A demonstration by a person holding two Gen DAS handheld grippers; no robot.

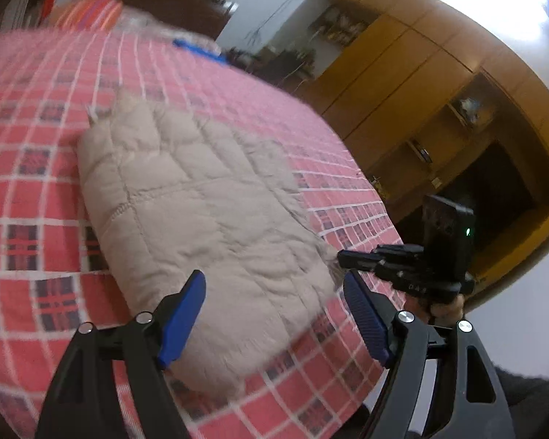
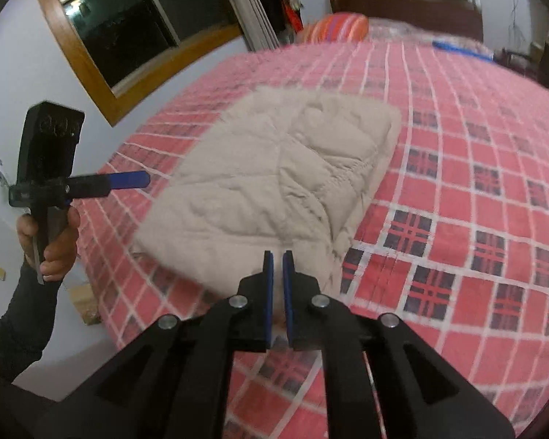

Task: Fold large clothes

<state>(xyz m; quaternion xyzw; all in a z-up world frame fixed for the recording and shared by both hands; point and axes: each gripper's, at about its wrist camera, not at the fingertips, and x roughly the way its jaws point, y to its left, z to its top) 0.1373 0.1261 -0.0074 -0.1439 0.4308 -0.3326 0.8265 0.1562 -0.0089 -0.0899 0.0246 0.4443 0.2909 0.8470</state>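
Left tool (image 1: 274, 285) wide open, raised above folded jacket (image 1: 201, 219)

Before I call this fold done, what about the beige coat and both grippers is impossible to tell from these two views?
- Beige coat: sleeves and zipper tucked underneath, both views.
- Its near edge: left wrist view, motion blur; right wrist view, behind the right gripper.
- Left gripper is open, but its height above the coat is unclear.

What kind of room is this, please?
Most likely a bedroom in a home. A large bed with a red checked cover fills both views, a striped pillow lies at its far end, and wooden wardrobes line one wall.
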